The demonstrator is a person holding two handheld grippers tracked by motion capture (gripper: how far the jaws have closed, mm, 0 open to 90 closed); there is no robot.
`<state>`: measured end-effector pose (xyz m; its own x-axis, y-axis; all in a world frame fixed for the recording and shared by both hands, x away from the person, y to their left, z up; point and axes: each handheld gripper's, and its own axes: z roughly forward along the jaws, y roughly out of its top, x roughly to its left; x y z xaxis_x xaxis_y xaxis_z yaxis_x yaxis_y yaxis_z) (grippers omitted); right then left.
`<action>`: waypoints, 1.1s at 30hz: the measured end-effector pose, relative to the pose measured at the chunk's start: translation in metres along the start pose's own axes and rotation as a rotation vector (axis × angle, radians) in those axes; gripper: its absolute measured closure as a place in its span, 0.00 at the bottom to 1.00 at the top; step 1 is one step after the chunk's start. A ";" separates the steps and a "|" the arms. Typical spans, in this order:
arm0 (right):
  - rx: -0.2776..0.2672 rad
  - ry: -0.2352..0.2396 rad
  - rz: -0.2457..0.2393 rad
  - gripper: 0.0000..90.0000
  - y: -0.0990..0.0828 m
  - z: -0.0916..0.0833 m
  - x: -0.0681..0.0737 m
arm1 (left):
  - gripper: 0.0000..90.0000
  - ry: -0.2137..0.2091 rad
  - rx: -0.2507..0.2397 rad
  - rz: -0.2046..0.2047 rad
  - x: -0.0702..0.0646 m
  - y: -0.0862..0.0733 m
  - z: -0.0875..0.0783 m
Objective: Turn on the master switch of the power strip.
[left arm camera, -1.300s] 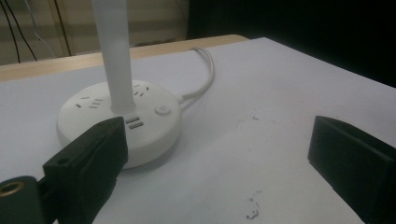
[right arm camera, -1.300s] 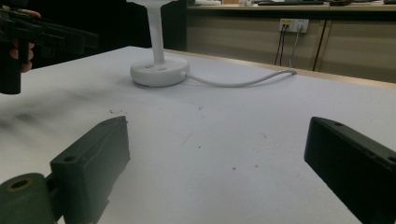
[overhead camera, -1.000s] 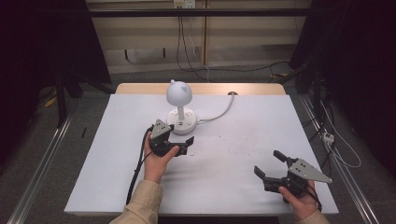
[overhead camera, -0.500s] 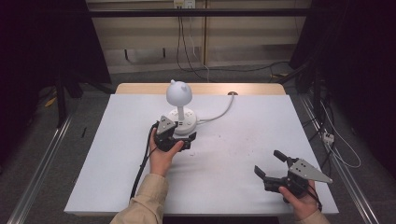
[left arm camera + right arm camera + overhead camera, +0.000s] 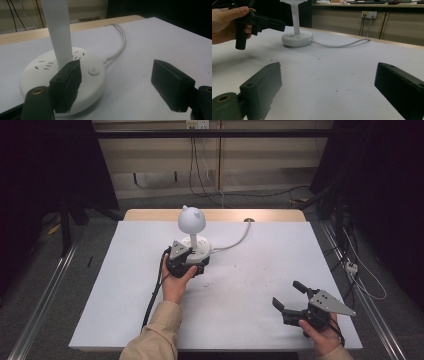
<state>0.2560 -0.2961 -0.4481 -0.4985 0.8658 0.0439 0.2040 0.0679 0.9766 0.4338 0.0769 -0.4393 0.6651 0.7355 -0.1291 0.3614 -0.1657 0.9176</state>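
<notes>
Even overhead light, dim dark surround; soft shadows on table (image 5: 250, 285); close fingers (image 5: 262, 87) blurry.

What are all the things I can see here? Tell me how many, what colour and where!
lamp: one, white, round head on a stalk, round base with sockets and a button, middle of the table toward the back.
cord: one, white, runs from the lamp base to the table's back edge.
table: one, white top with a wooden strip at the back.
wall cables: several, dark, hanging behind the table.
left gripper: one, black, at the lamp base; jaws open and just been closing, one jaw over the base.
right gripper: one, black, front right of the table, open, nothing between its jaws.
</notes>
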 end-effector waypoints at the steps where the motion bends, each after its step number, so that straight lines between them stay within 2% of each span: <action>1: 0.000 0.000 0.000 0.08 0.000 0.000 0.000 | 0.28 0.000 0.000 0.000 0.000 0.000 0.000; 3: -0.001 0.000 0.000 0.08 0.000 0.000 0.000 | 0.30 0.008 -0.001 0.007 0.001 0.000 0.000; 8: -0.001 0.000 0.001 0.08 0.000 0.000 0.000 | 0.38 0.020 -0.003 -0.010 0.002 0.001 0.001; 11: 0.001 0.000 0.000 0.08 0.000 0.001 0.000 | 0.39 0.034 0.002 -0.022 0.005 0.000 0.002; 14: 0.000 0.001 -0.005 0.08 0.000 0.001 0.000 | 0.48 0.038 0.008 -0.025 0.006 -0.001 0.003; 17: -0.001 0.000 -0.007 0.08 0.000 0.001 0.000 | 0.52 0.044 0.014 -0.009 0.006 -0.001 0.004; 23: -0.003 0.001 -0.007 0.08 0.000 0.001 0.000 | 0.60 0.066 0.025 -0.015 0.007 -0.002 0.006; 25: -0.001 0.001 -0.007 0.08 0.000 0.001 0.000 | 0.61 0.068 0.040 0.012 0.007 0.000 0.007; 28: -0.002 0.001 -0.008 0.08 0.000 0.001 0.000 | 0.63 0.061 0.043 0.015 0.006 0.004 0.008; 30: -0.001 0.000 -0.009 0.08 0.000 0.001 0.000 | 0.65 0.069 0.046 -0.001 0.006 0.006 0.010; 33: -0.003 0.000 -0.010 0.08 0.000 0.001 0.000 | 0.66 0.077 0.052 0.001 0.007 0.006 0.012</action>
<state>0.2564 -0.2958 -0.4479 -0.5005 0.8651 0.0342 0.1968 0.0752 0.9775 0.4481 0.0730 -0.4393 0.6137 0.7836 -0.0971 0.3954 -0.1985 0.8968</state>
